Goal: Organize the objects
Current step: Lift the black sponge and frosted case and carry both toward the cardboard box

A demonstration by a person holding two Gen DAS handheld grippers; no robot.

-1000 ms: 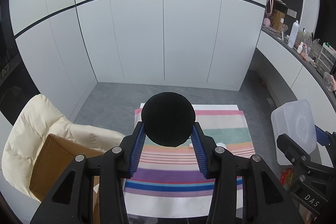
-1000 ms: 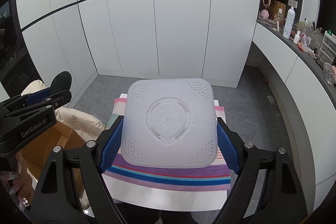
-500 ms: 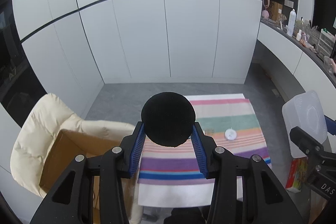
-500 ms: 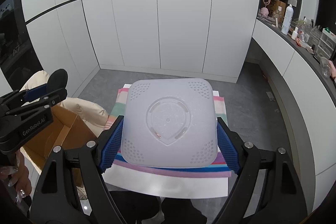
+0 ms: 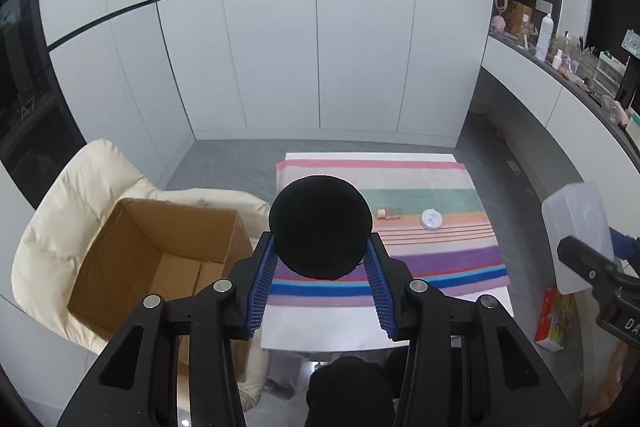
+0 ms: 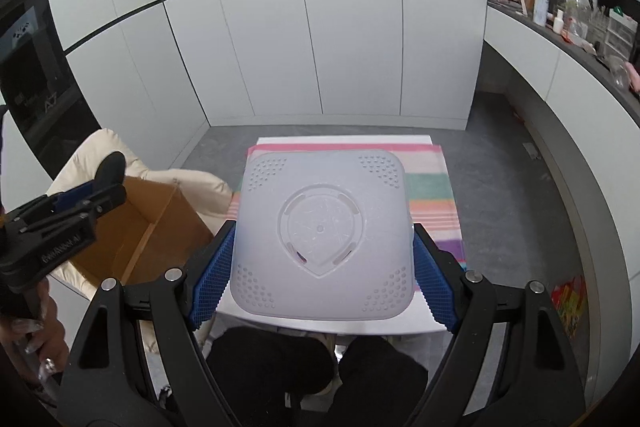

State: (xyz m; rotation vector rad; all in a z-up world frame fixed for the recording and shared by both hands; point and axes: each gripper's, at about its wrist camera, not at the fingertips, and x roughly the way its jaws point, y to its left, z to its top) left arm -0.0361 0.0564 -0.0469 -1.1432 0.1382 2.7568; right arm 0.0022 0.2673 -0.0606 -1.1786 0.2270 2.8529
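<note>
Gripping a flat round black disc [image 5: 320, 227] between their blue ribbed pads, the left tongs [image 5: 320, 287] hold it upright above the near edge of the white surface [image 5: 320, 327] covered by a striped multicoloured cloth [image 5: 432, 251]. The right tongs [image 6: 322, 287] are spread wide around a translucent white square plastic container [image 6: 322, 235], its patterned base facing the camera, and both pads press its sides; it hangs above that same cloth. On the cloth, beyond the disc, lie a small clear vial with a pale cap [image 5: 388, 213] and a small round white lidded jar [image 5: 431, 219], near each other. Left of the cloth, an open brown cardboard box [image 5: 160, 251] sits on a cream padded chair [image 5: 80, 195].
</note>
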